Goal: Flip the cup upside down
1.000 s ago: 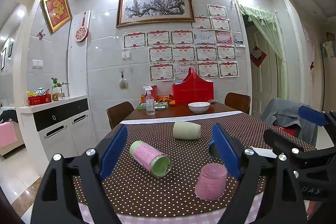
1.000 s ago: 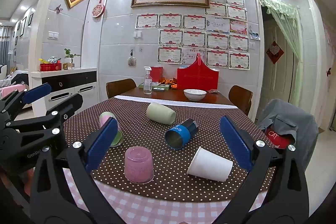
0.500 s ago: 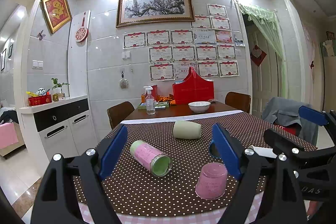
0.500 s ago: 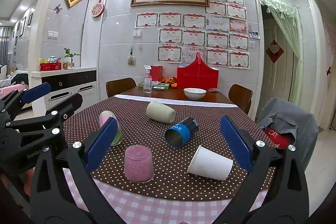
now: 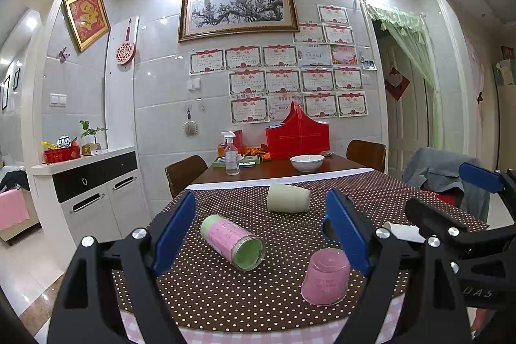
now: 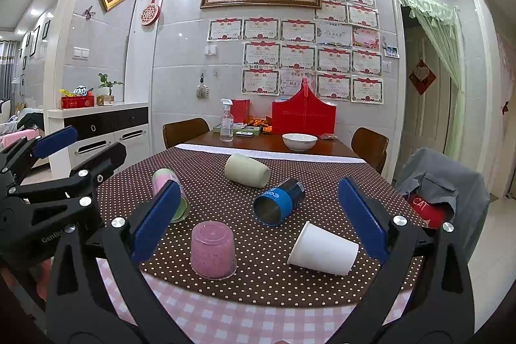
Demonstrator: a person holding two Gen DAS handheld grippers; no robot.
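Several cups sit on a brown dotted cloth [image 6: 258,286]. A pink cup [image 6: 213,249] [image 5: 325,276] stands upside down near the front. A white paper cup [image 6: 322,249], a blue cup [image 6: 279,202], a pale green cup [image 6: 246,171] [image 5: 288,199] and a pink-and-green cup [image 5: 233,240] [image 6: 161,179] lie on their sides. My left gripper [image 5: 261,231] is open and empty, with the pink-and-green cup between its fingers in view. My right gripper [image 6: 258,221] is open and empty, above the front edge.
A white bowl [image 6: 299,141], a spray bottle [image 6: 226,124] and a red box [image 6: 303,115] stand at the table's far end. Brown chairs [image 6: 185,131] flank it. A chair with a grey jacket [image 6: 441,186] is at the right. A white cabinet [image 6: 106,131] stands left.
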